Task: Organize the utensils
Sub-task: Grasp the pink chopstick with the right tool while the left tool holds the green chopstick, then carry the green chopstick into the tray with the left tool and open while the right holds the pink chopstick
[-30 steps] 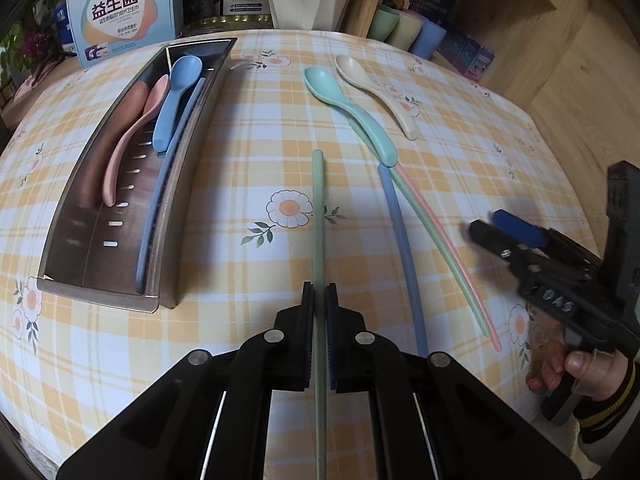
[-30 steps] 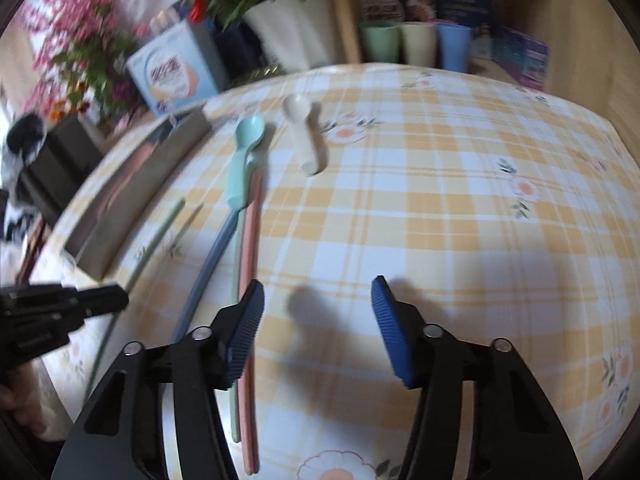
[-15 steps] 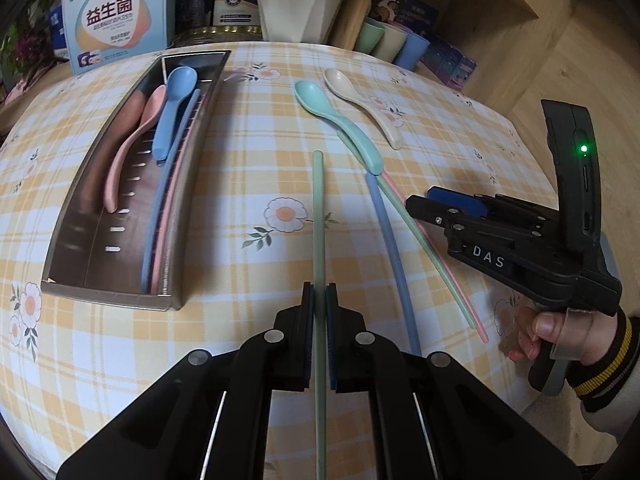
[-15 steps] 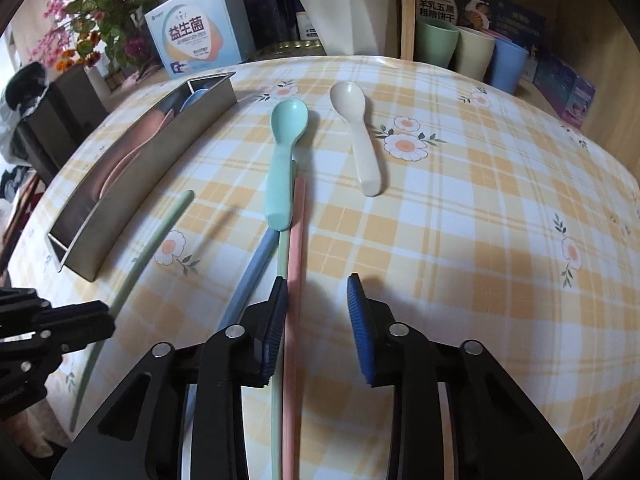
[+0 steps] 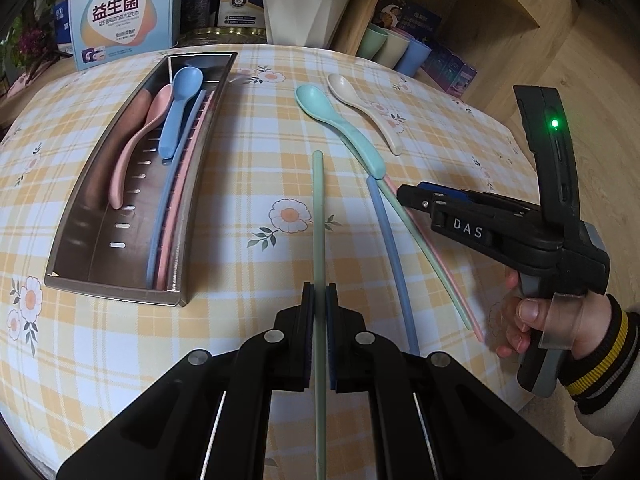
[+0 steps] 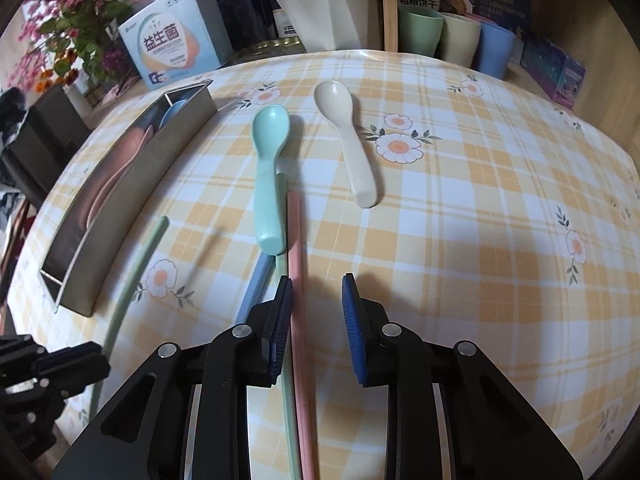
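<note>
My left gripper (image 5: 319, 300) is shut on a green chopstick (image 5: 318, 216) that points away over the table. A steel tray (image 5: 120, 296) at the left holds a pink spoon (image 5: 136, 144), a blue spoon (image 5: 180, 108) and a blue and a pink chopstick. My right gripper (image 6: 316, 296) is open, low over a pink chopstick (image 6: 297, 264) that runs between its fingers, beside a green chopstick (image 6: 286, 392) and a blue chopstick (image 6: 256, 280). A teal spoon (image 6: 270, 160) and a cream spoon (image 6: 348, 140) lie beyond.
A checked floral cloth (image 6: 480, 220) covers the round table. At the back stand a printed box (image 5: 120, 16), a white plant pot (image 5: 300, 4) and three cups (image 6: 456, 40). Flowers (image 6: 60, 40) stand at the far left. A wooden shelf (image 5: 460, 12) is behind right.
My right gripper has moved forward and left over the pink chopstick and its jaws have narrowed from wide open. My left gripper keeps its hold on the green chopstick.
</note>
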A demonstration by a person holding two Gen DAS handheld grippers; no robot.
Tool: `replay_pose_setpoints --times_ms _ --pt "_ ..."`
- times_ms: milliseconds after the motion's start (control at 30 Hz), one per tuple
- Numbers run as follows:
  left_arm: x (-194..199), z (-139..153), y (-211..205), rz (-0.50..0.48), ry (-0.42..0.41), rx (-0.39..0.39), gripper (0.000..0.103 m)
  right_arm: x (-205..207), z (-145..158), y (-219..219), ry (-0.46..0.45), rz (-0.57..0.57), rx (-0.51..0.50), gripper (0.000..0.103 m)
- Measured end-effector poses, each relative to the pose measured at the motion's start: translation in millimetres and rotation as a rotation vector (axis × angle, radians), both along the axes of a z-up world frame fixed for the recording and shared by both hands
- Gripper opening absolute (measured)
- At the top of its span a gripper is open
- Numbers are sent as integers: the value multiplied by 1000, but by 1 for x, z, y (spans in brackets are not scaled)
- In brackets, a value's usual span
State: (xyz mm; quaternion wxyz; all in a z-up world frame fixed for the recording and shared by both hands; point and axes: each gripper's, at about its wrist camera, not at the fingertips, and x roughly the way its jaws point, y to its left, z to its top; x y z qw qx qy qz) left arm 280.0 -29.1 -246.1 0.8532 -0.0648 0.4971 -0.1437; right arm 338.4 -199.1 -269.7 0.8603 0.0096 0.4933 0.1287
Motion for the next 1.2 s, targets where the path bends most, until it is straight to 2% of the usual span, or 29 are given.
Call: replay_pose_setpoints --times_ms 33,100,333,500,667,733,1033,1200 --pt "0 0 1 2 1 -1 6 0 -1 2 7 15 -6 20" --pt "0 0 1 5 3 -1 6 -5 -2 8 -1 46 -64 20" --pt "0 -1 1 2 8 -4 6 -23 -2 -2 -3 38 -57 15" --pt "1 -4 2 10 22 -19 6 -38 -2 3 -37 63 -110 9" --pt "0 -4 0 2 21 -16 6 -49 -6 -9 -101 18 -23 9" --pt "0 -4 1 5 21 -16 6 -48 -6 -11 -94 11 -2 9" --pt "1 -5 7 22 29 -21 6 -52 -6 -6 -111 22 -24 6" --pt "3 -6 9 25 32 -28 6 -55 -1 -30 -121 -63 85 6"
